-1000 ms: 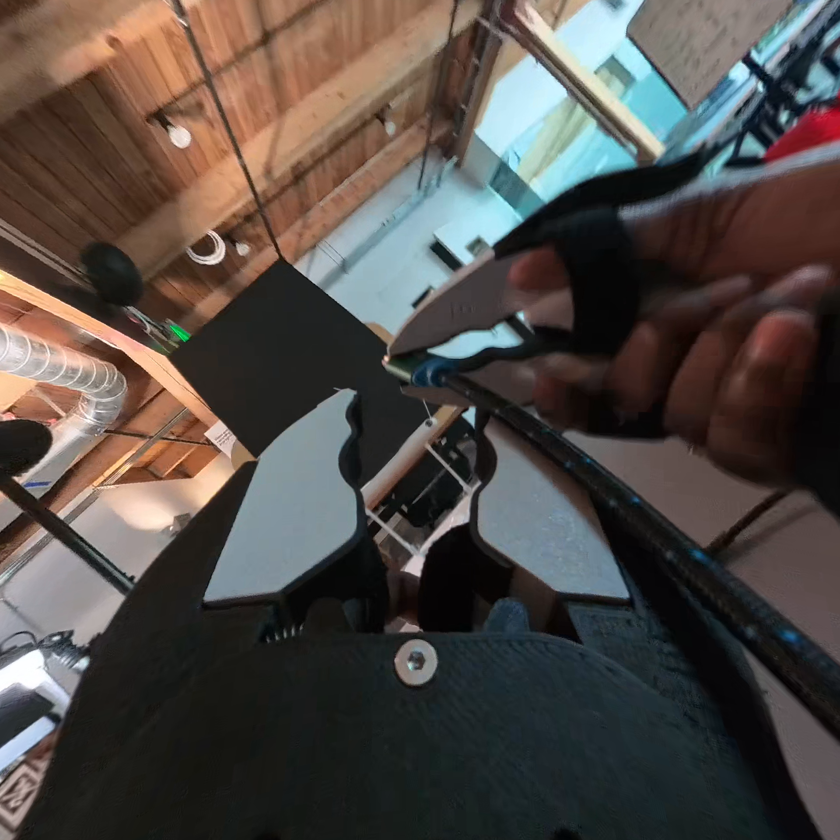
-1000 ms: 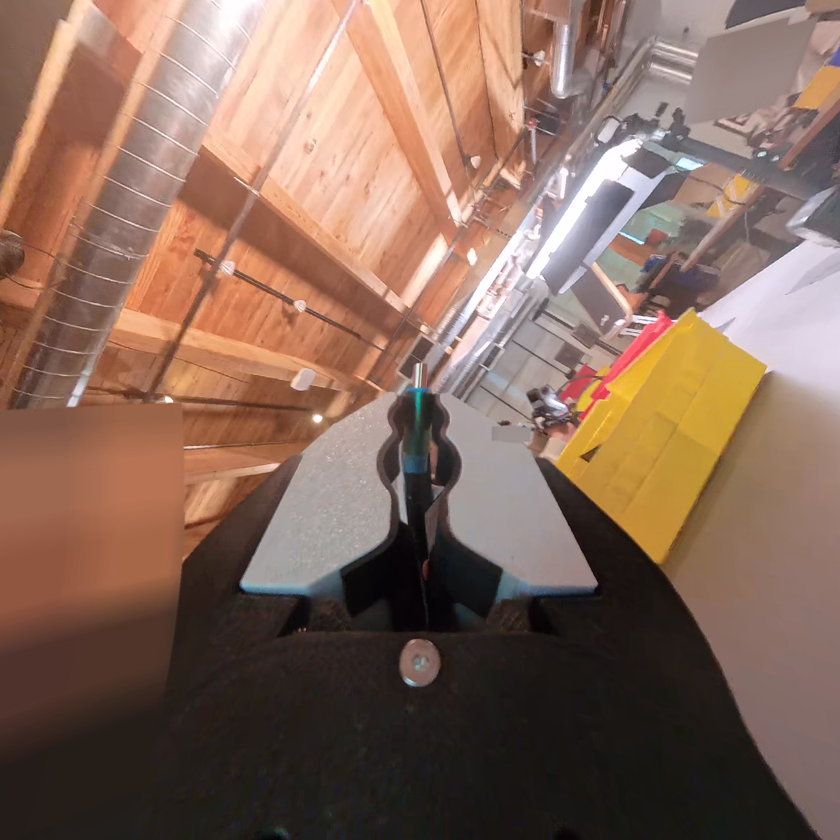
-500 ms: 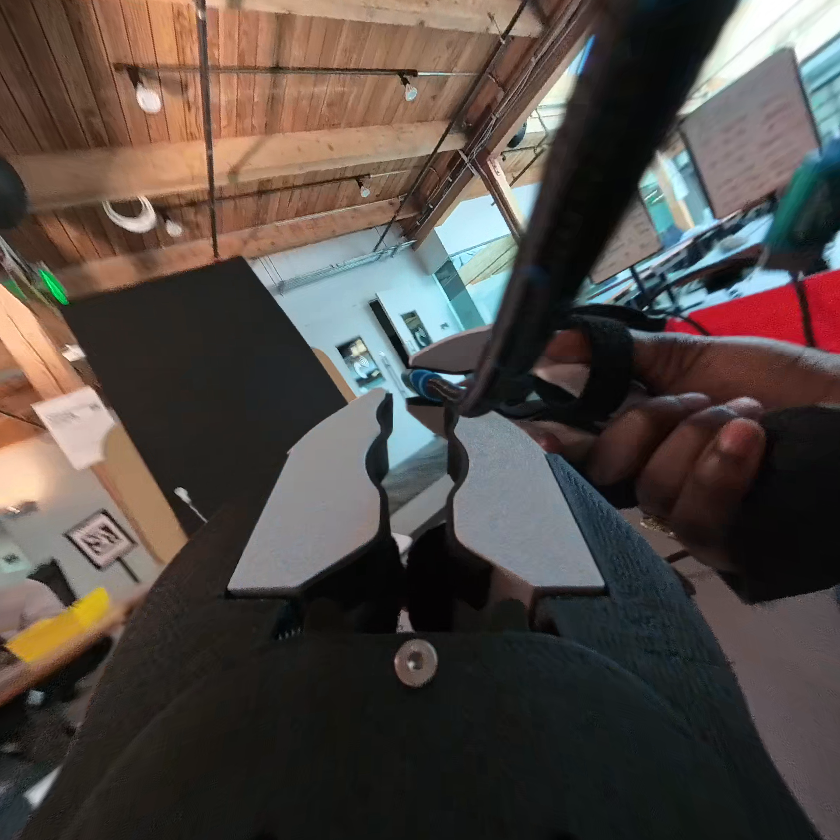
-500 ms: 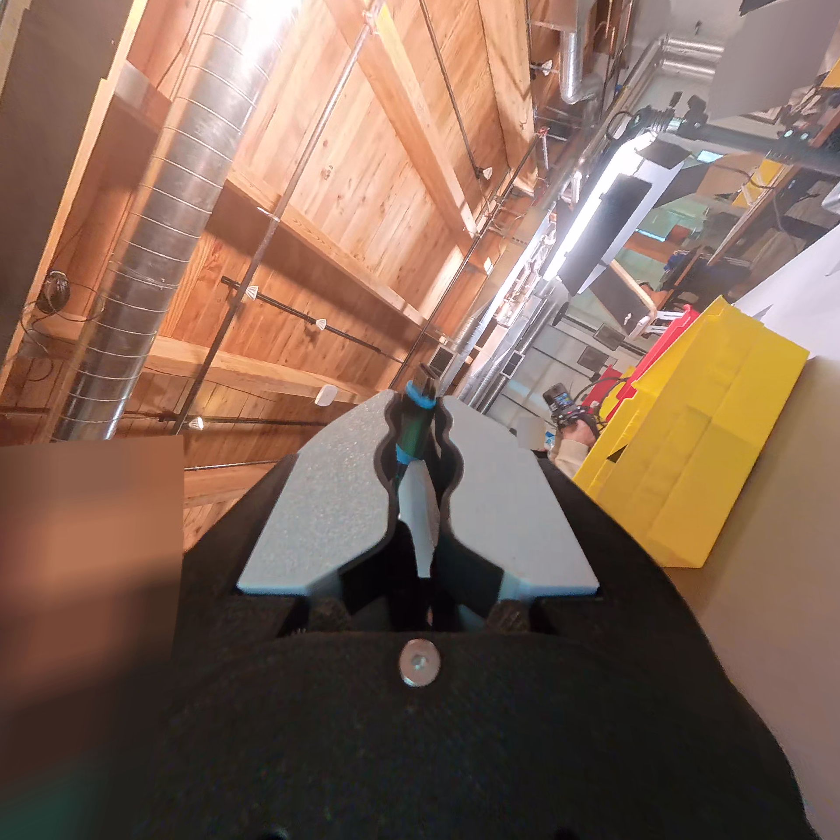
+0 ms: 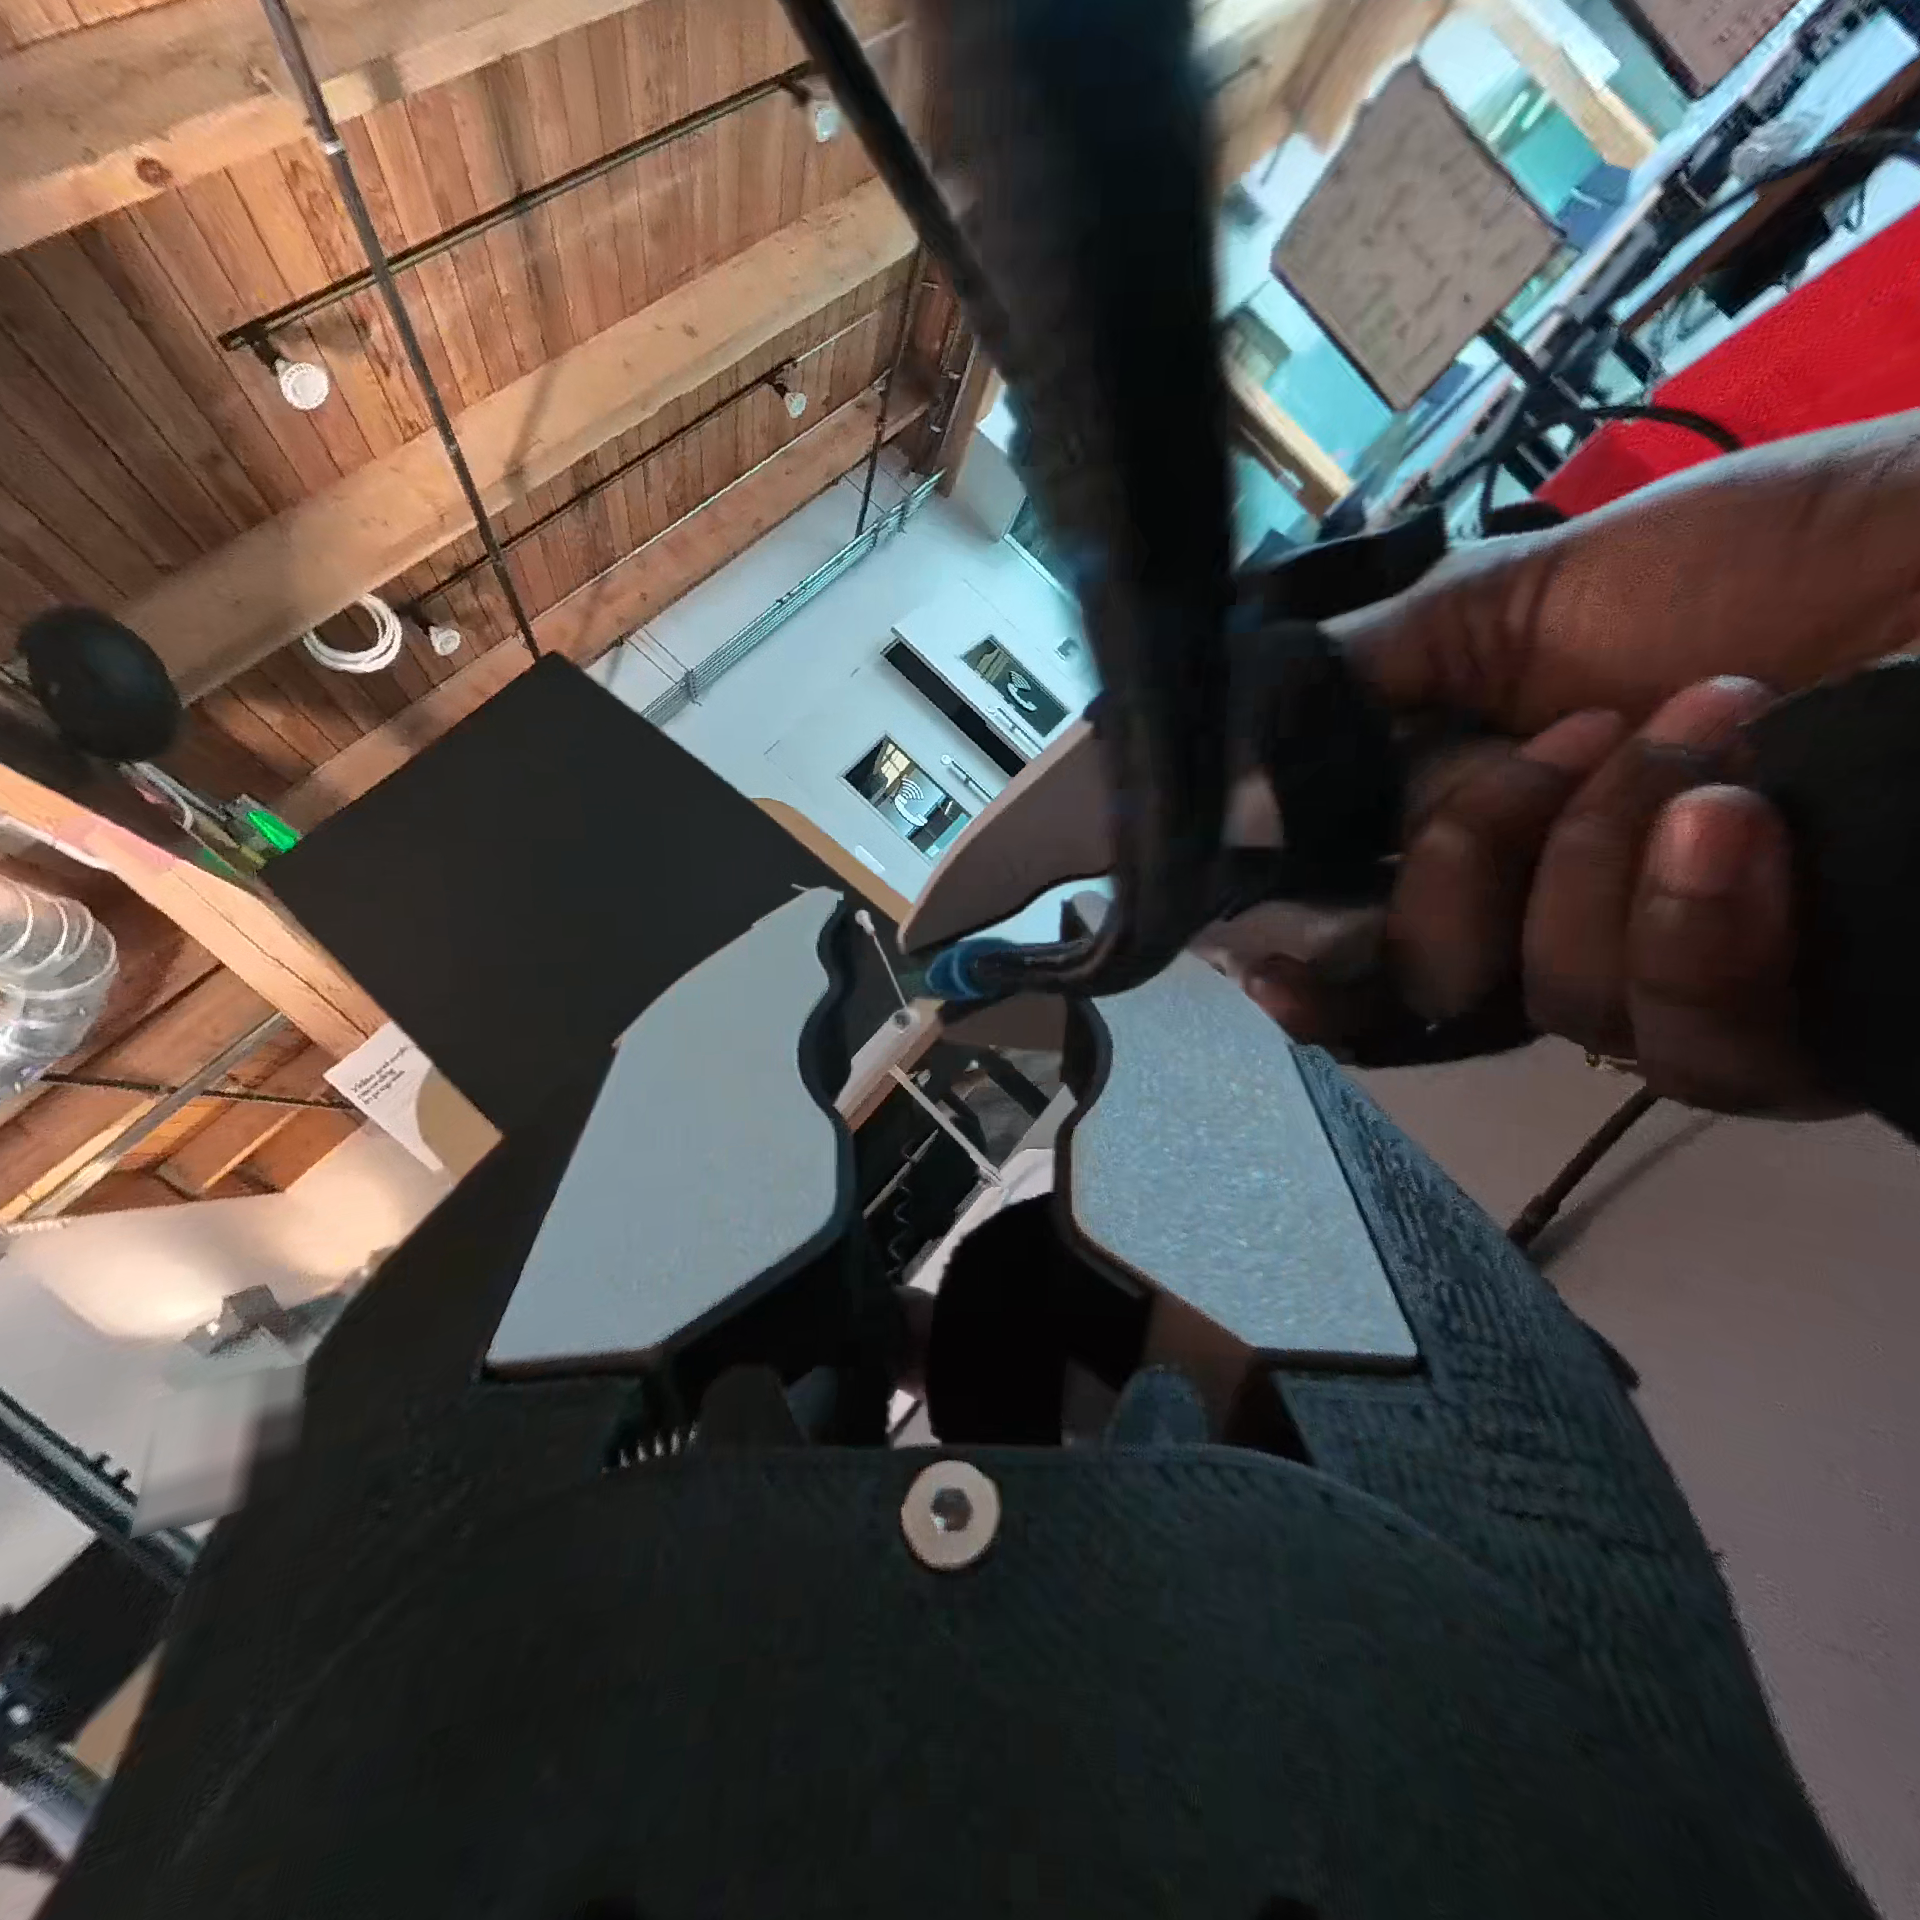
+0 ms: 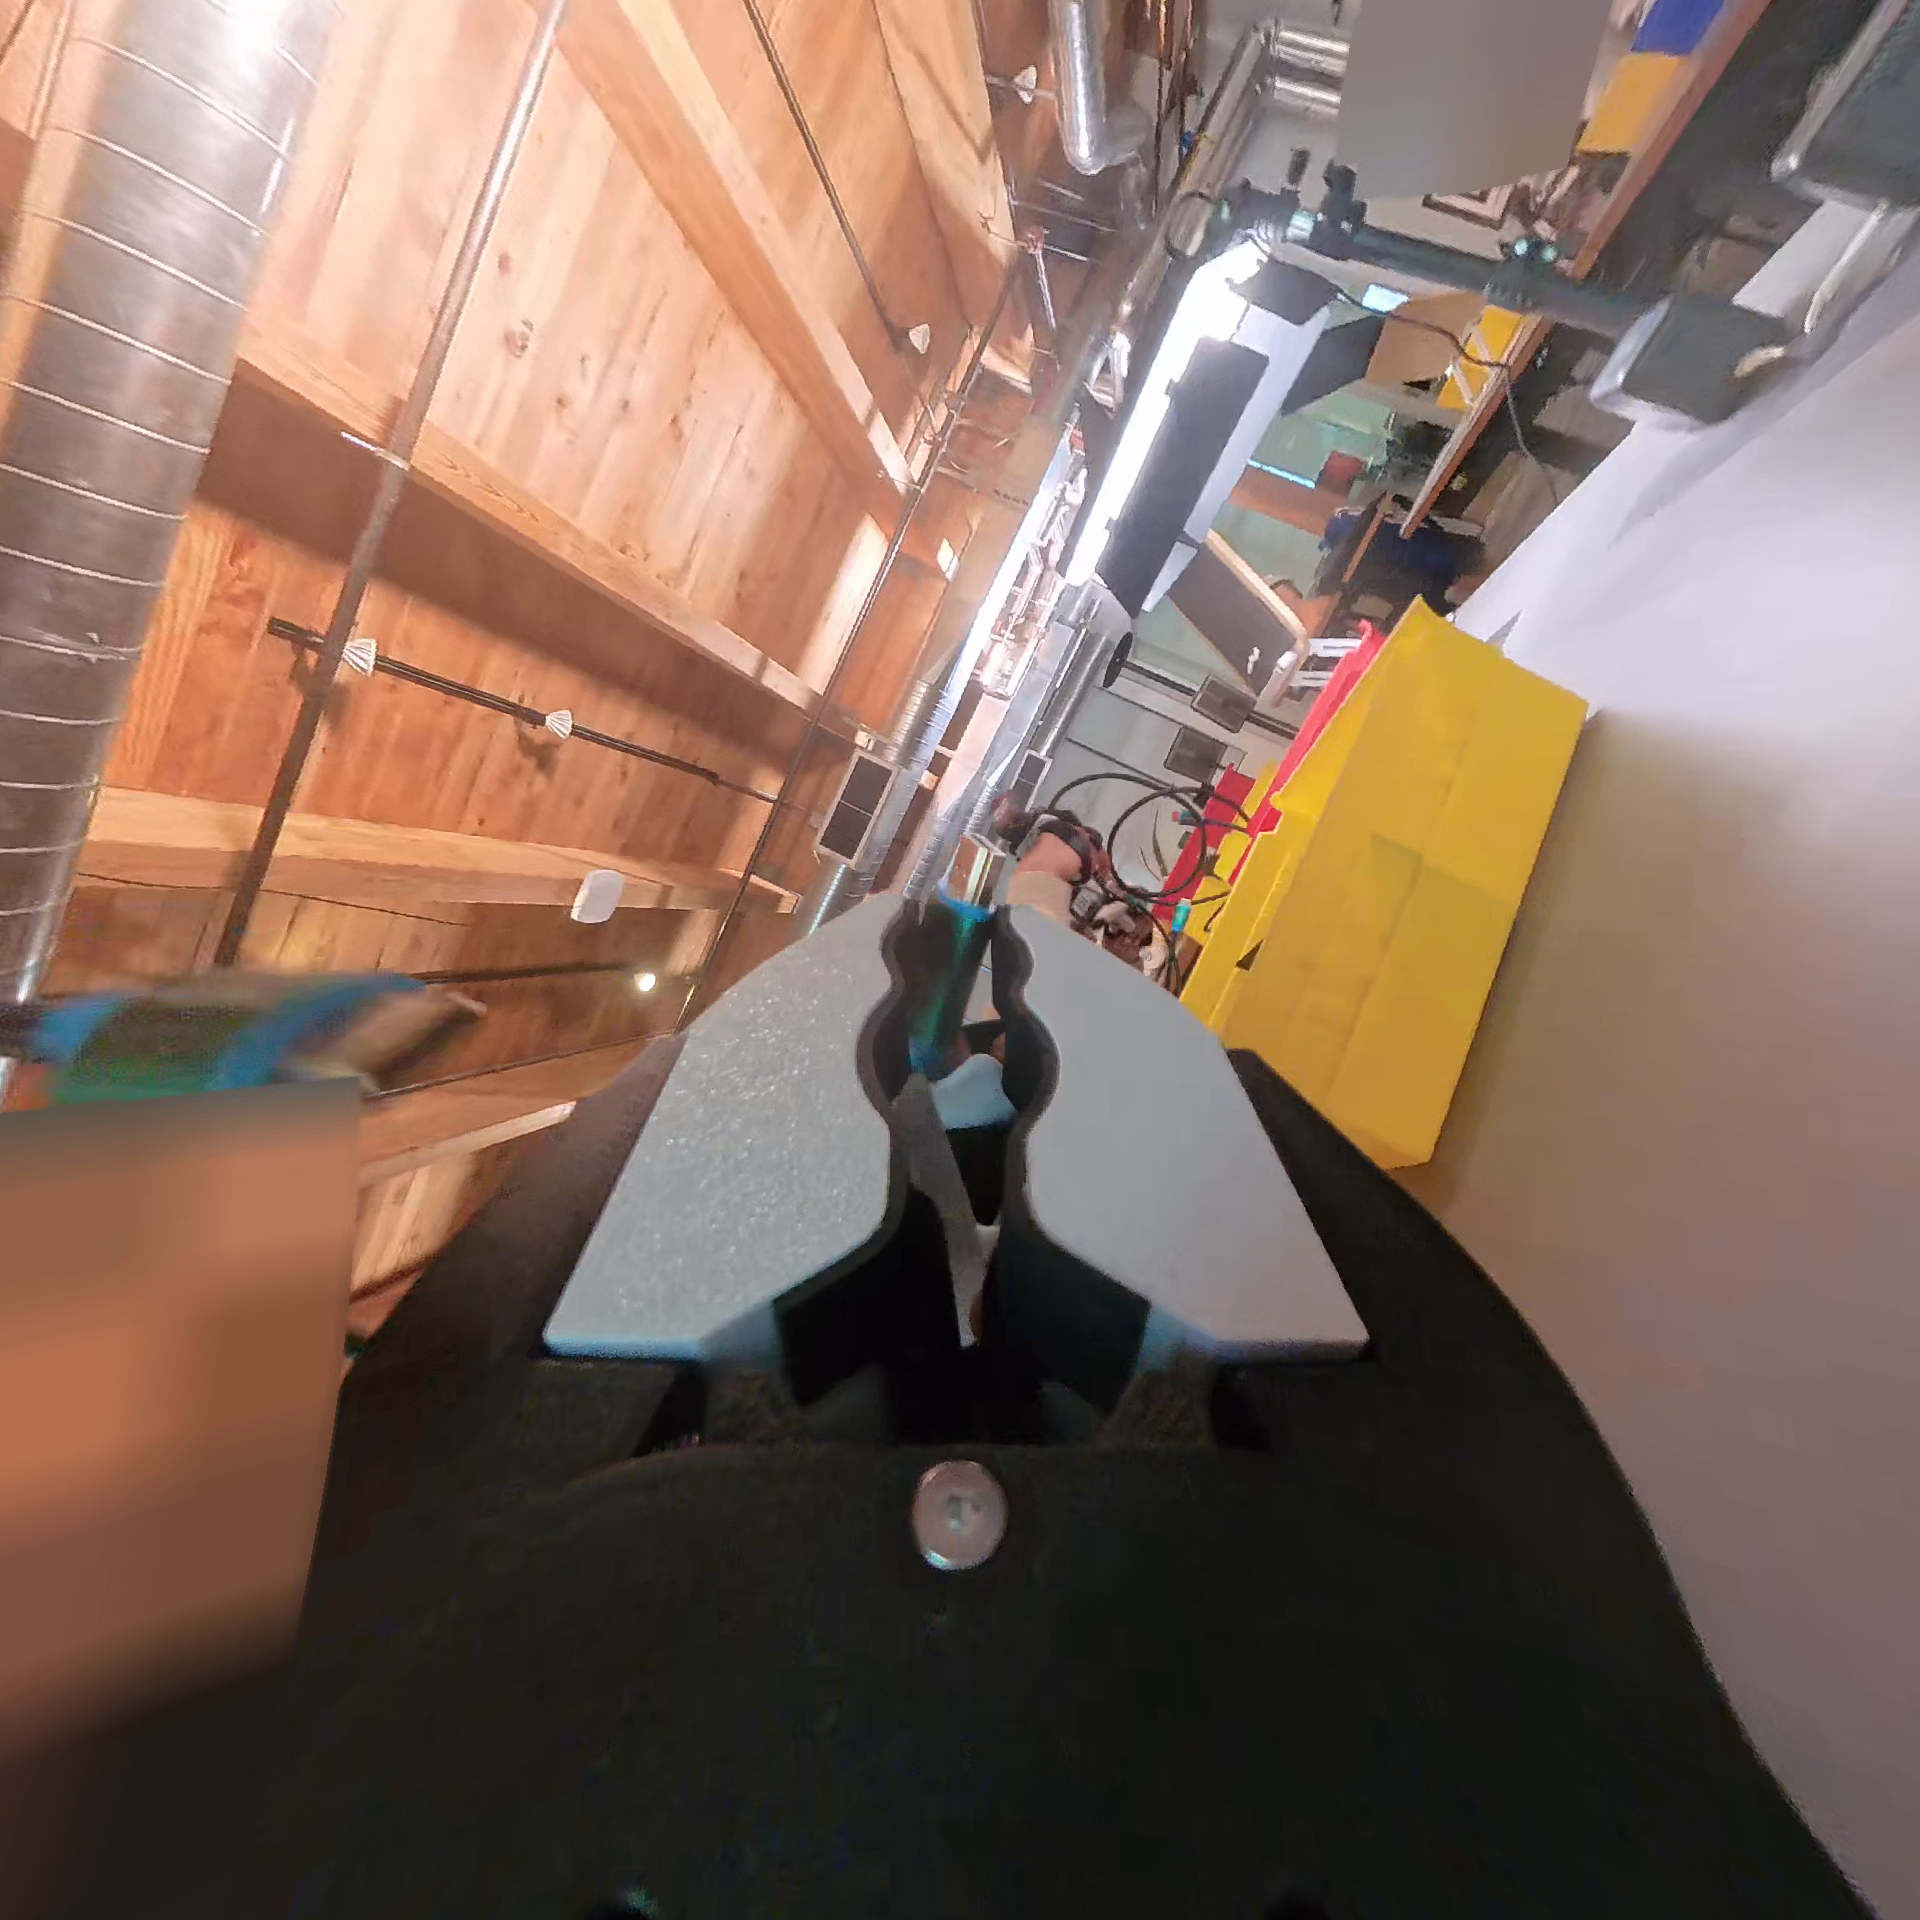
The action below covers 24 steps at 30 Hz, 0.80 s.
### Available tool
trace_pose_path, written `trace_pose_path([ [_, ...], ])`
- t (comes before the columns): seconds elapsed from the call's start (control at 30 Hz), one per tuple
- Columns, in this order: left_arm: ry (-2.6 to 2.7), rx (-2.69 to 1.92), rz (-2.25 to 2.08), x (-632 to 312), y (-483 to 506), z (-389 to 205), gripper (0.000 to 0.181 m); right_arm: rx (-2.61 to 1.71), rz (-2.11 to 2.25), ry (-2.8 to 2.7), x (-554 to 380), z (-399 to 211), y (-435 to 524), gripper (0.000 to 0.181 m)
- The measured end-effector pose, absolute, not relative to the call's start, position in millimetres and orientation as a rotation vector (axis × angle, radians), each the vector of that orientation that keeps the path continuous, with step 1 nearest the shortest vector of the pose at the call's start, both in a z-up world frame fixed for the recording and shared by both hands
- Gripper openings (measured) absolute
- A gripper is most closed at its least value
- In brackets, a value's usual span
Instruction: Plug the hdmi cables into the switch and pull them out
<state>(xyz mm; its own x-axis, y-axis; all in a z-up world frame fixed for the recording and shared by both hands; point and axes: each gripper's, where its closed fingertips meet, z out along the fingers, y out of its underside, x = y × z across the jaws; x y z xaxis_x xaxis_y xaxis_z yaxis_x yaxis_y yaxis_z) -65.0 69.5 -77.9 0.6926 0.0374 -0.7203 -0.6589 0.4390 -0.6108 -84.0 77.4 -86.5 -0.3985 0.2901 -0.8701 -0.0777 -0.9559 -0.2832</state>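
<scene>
My right gripper [image 6: 943,935] is shut on an HDMI plug [image 6: 948,977] with a blue band and a metal tip that sticks out past the fingertips. In the left wrist view this gripper [image 5: 997,862] is held by a hand [image 5: 1621,831] at the right. The blue-banded plug [image 5: 966,971] lies just beyond my left gripper [image 5: 951,935], which is open and empty. The plug's black braided cable [image 5: 1132,416] runs up out of the frame. A second blue plug [image 6: 239,1029] shows blurred at the left of the right wrist view. No switch is in view.
Both cameras point up at a wooden ceiling with beams and a metal duct [image 6: 114,364]. Yellow bins [image 6: 1403,883] stand on a pale table [image 6: 1714,935] at the right. A black panel [image 5: 520,883] hangs beyond the left gripper.
My left gripper's jaws stand wider apart than half a second ago and its view has tilted. The right gripper has kept hold of its plug. A blurred second plug has come into the right wrist view.
</scene>
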Motion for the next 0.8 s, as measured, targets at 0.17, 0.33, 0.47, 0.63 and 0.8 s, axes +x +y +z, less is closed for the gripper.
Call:
trace_pose_path([
  [0.17, 0.586, -1.069, 0.198, -66, 62, -68, 0.013, -1.499, 2.471, -0.307, -81, -77, 72, 0.014],
  [0.33, 0.502, -1.096, -0.039, -72, 58, -63, 0.005, -1.491, 2.487, -0.389, -82, -75, 65, 0.014],
  [0.47, 0.415, -1.151, -0.346, -76, 56, -61, 0.005, -1.505, 2.476, -0.541, -84, -78, 62, 0.015],
  [0.63, 0.406, -1.131, -0.681, -74, 42, -55, 0.005, -1.486, 2.501, -0.760, -81, -76, 53, 0.032],
  [0.8, 0.435, -1.127, -0.816, -72, 34, -54, 0.005, -1.434, 2.568, -0.882, -73, -68, 40, 0.012],
])
